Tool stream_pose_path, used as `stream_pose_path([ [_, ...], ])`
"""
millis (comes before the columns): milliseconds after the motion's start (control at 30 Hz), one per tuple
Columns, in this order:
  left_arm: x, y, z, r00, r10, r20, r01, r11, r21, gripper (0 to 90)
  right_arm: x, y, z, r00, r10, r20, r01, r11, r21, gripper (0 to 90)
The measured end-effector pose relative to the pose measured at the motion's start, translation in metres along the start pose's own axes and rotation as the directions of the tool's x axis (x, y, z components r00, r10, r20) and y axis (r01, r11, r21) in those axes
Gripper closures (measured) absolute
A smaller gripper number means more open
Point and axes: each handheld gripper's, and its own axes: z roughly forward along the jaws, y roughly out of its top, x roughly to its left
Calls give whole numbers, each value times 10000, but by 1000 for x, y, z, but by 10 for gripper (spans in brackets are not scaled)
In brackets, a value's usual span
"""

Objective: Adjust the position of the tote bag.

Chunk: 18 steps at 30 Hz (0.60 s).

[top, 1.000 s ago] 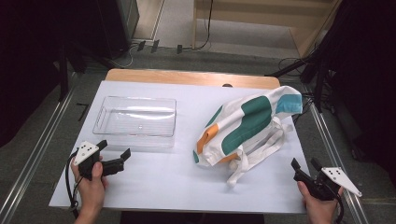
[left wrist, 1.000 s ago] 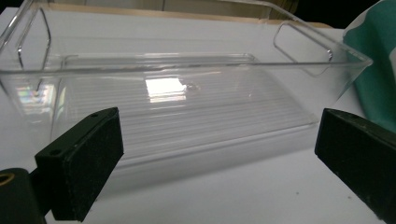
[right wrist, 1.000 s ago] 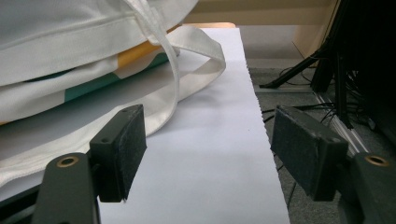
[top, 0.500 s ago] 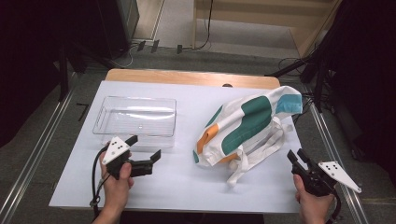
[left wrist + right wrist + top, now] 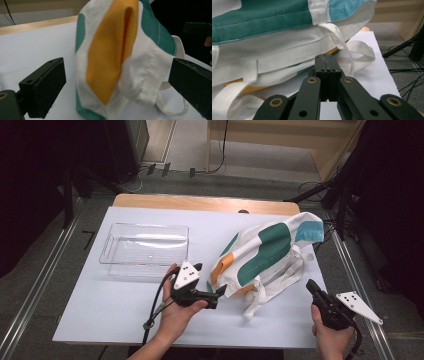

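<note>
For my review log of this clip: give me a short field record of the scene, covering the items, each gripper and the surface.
bag: white cloth tote bag with green, orange and blue patches, lying crumpled, right of centre
tray: clear plastic rectangular tray, empty, at left
left gripper: open, jaws either side of the bag's corner
right gripper: shut, empty, pointing at the bag's handles
surface: white table

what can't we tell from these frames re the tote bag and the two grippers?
- Tote bag contents: folded cloth hides them, all views.
- Bag handles: tangled, high view too small to trace.
- Left gripper, its own view: jaws stand apart around the bag corner, bottom edge crops them.
- Right gripper: jaws have just closed, nothing between.
</note>
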Motion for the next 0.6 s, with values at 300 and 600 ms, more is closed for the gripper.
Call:
stream_pose_path([
  [300,-15,3,32,9983,171,-556,-136,9980,620,168,3,-2,5,10000,-33,-47,34,9999,107,885],
  [600,4,4,19,9994,200,286,-221,9971,733,834,-4,15,10,9996,-165,-208,160,9996,-218,770],
])
